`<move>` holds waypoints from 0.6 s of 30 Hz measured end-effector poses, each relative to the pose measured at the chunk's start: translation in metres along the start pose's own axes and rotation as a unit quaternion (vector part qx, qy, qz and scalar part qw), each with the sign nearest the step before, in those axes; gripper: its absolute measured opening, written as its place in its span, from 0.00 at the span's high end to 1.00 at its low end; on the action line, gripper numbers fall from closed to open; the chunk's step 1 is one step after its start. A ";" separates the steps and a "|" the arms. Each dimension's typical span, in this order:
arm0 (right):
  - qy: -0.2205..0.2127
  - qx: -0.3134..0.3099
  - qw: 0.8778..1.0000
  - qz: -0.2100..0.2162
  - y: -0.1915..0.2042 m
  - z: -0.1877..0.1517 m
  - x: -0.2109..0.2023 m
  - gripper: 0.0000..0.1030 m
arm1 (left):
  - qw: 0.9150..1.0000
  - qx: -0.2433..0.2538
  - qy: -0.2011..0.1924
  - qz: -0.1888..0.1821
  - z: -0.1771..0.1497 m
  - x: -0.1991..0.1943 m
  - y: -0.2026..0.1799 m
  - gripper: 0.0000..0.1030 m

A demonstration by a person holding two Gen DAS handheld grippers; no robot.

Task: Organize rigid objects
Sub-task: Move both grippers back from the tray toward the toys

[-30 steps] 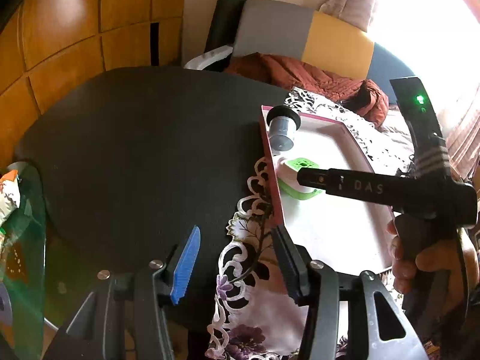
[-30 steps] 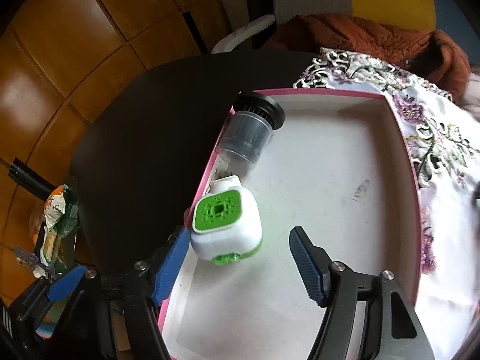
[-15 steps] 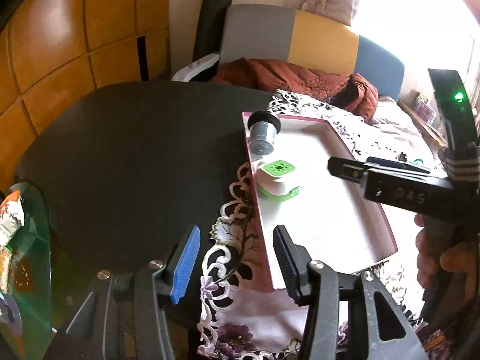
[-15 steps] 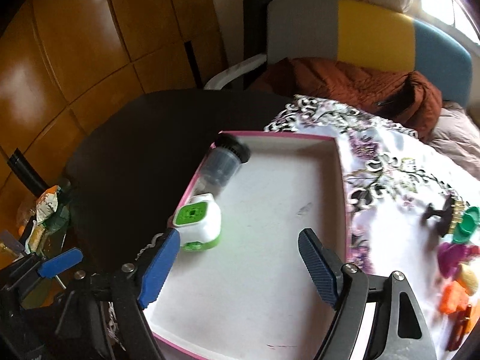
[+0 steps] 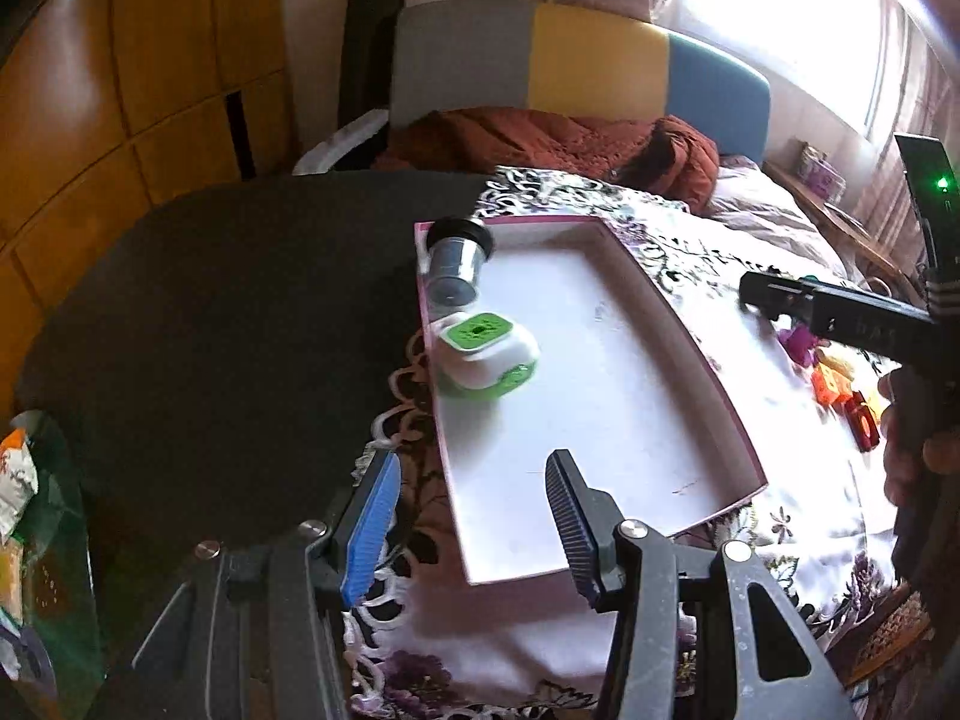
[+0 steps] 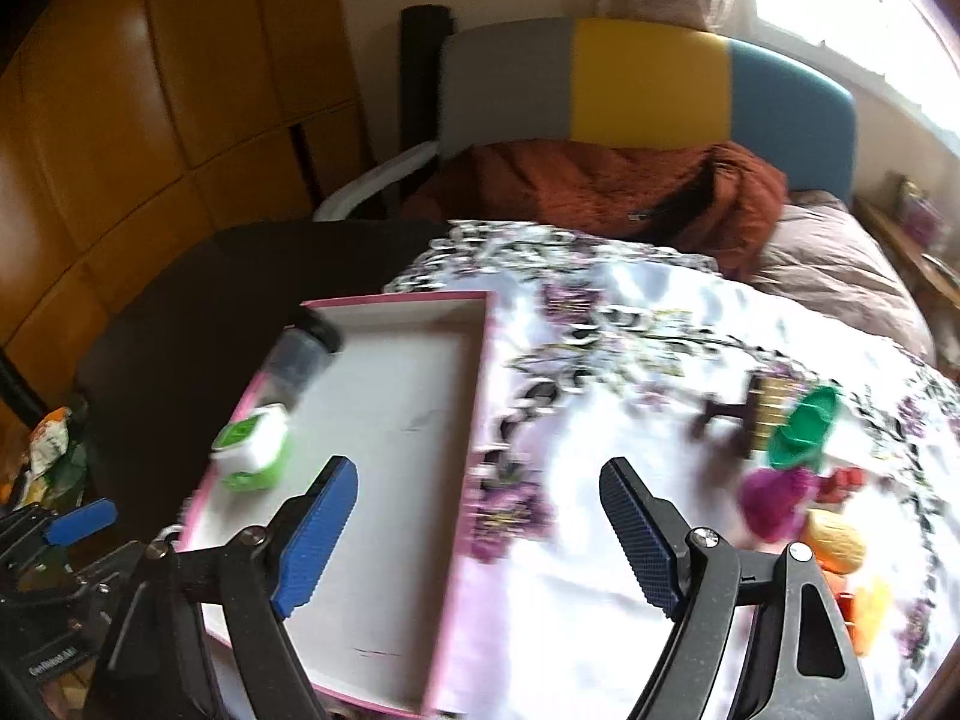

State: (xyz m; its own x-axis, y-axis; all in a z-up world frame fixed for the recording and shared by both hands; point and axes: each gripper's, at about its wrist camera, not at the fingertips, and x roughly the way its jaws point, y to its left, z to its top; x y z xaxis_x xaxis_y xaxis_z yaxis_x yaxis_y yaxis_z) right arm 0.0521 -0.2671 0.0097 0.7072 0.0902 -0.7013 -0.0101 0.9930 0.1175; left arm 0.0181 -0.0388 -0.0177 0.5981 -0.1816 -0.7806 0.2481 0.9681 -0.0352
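A white tray with a pink rim (image 5: 606, 372) (image 6: 384, 420) lies on a floral cloth. In it, along its left wall, lie a green-and-white cube (image 5: 485, 354) (image 6: 252, 447) and a grey cylinder with a black cap (image 5: 457, 258) (image 6: 300, 354). My left gripper (image 5: 471, 525) is open and empty at the tray's near-left corner. My right gripper (image 6: 480, 531) is open and empty above the tray's right wall. Small toys lie to the right on the cloth: a green piece (image 6: 801, 426), a magenta piece (image 6: 774, 501), orange pieces (image 6: 837, 543) (image 5: 831, 384).
A dark round table (image 5: 228, 312) lies left of the cloth. A chair with a rust-coloured garment (image 6: 600, 192) stands behind. A glass side table with packets (image 5: 24, 480) is at the far left. The right gripper's black body (image 5: 852, 315) reaches in over the toys.
My right gripper has pulled back from the green-and-white cube and swung right, toward the toys on the cloth. The left gripper has shifted slightly right toward the tray.
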 end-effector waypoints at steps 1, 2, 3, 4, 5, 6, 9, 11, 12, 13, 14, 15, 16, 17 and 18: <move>-0.001 0.005 1.000 -0.008 -0.009 0.000 -0.002 0.19 | 1.000 0.003 0.001 -0.002 0.001 0.001 -0.004 0.50; -0.003 0.009 1.000 -0.015 -0.018 -0.001 -0.005 0.19 | 1.000 0.006 0.003 -0.005 0.001 0.002 -0.007 0.50; -0.005 0.016 1.000 -0.025 -0.030 -0.001 -0.009 0.18 | 1.000 0.008 0.005 -0.008 0.002 0.003 -0.011 0.50; -0.006 0.020 0.999 -0.032 -0.038 -0.001 -0.012 0.18 | 1.000 0.009 0.007 -0.010 0.002 0.004 -0.013 0.50; -0.007 0.026 0.999 -0.041 -0.047 -0.001 -0.015 0.18 | 1.000 0.011 0.008 -0.011 0.002 0.004 -0.016 0.50; -0.010 0.035 0.998 -0.052 -0.061 -0.001 -0.019 0.18 | 1.000 0.014 0.009 -0.012 0.003 0.005 -0.019 0.50; -0.017 0.055 0.995 -0.079 -0.093 -0.001 -0.031 0.15 | 0.999 0.020 0.013 -0.022 0.004 0.007 -0.026 0.50; -0.021 0.076 0.992 -0.098 -0.117 -0.003 -0.040 0.15 | 0.999 0.027 0.014 -0.026 0.005 0.008 -0.032 0.50; -0.022 0.085 0.991 -0.104 -0.125 -0.005 -0.041 0.15 | 0.999 0.030 0.016 -0.028 0.005 0.009 -0.035 0.50; -0.025 0.098 0.988 -0.115 -0.138 -0.006 -0.045 0.15 | 0.999 0.034 0.018 -0.032 0.005 0.010 -0.038 0.50; -0.027 0.107 0.986 -0.126 -0.149 -0.008 -0.047 0.15 | 0.999 0.036 0.018 -0.033 0.005 0.010 -0.040 0.50; -0.029 0.113 0.984 -0.136 -0.158 -0.010 -0.049 0.14 | 0.998 0.039 0.018 -0.035 0.005 0.010 -0.042 0.50; -0.030 0.123 0.981 -0.148 -0.167 -0.012 -0.051 0.14 | 0.998 0.042 0.018 -0.037 0.006 0.011 -0.044 0.50; -0.033 0.134 0.978 -0.159 -0.178 -0.014 -0.052 0.14 | 0.998 0.042 0.018 -0.038 0.007 0.011 -0.046 0.50; -0.036 0.149 0.973 -0.170 -0.189 -0.017 -0.054 0.14 | 0.998 0.041 0.019 -0.039 0.008 0.012 -0.046 0.50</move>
State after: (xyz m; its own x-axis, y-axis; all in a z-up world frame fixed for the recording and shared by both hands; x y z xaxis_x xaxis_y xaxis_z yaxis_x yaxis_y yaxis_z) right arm 0.0038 -0.4587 0.0128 0.6819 -0.2567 -0.6849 0.4312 0.8975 0.0929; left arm 0.0199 -0.0870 -0.0204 0.5459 -0.2472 -0.8005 0.3546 0.9339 -0.0466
